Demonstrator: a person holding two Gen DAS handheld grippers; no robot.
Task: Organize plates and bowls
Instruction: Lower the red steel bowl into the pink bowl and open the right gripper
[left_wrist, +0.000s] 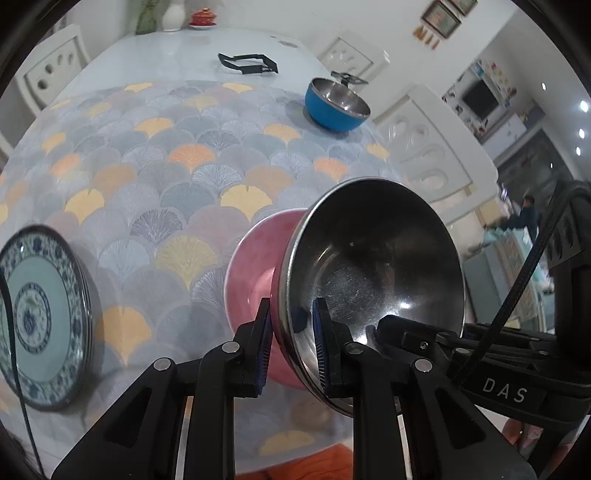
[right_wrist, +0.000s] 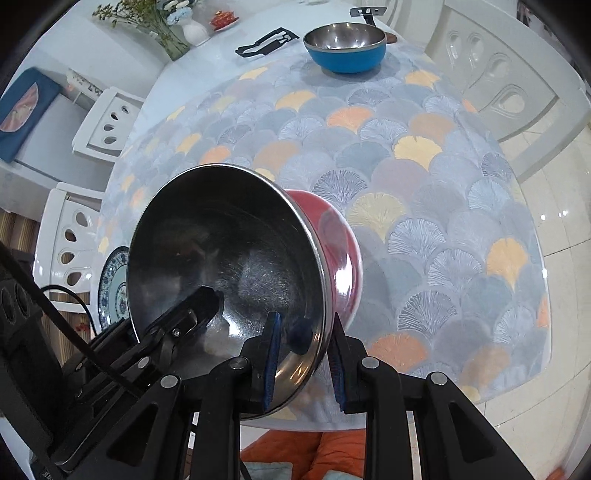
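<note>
Bowl under handling: a pink-red bowl with a polished steel inside (left_wrist: 373, 273), held tilted on its side above the fan-patterned grey, yellow and orange tablecloth (left_wrist: 177, 192), near the table's front edge. You grip it from both sides at once. Your left gripper (left_wrist: 293, 347) has its blue-padded jaws clamped on the rim, one pad on the pink outside, the other on the steel inside. Your right gripper (right_wrist: 304, 354) is clamped on the opposite part of the same rim, one pad inside the bowl, the other against the red outer wall. In each wrist view the other gripper's black fingers show reaching into the bowl's mouth.

Blue-and-white patterned ceramic plates, stacked (left_wrist: 40, 317), lie on the cloth at the left of the held bowl, well apart from it. A blue bowl with a steel inside (right_wrist: 345, 46) stands upright at the far end of the cloth. Beyond it, on the bare white tabletop (left_wrist: 177, 55), lies a black bracket-like frame (left_wrist: 247, 63). White chairs (right_wrist: 105, 123) stand around the table.
</note>
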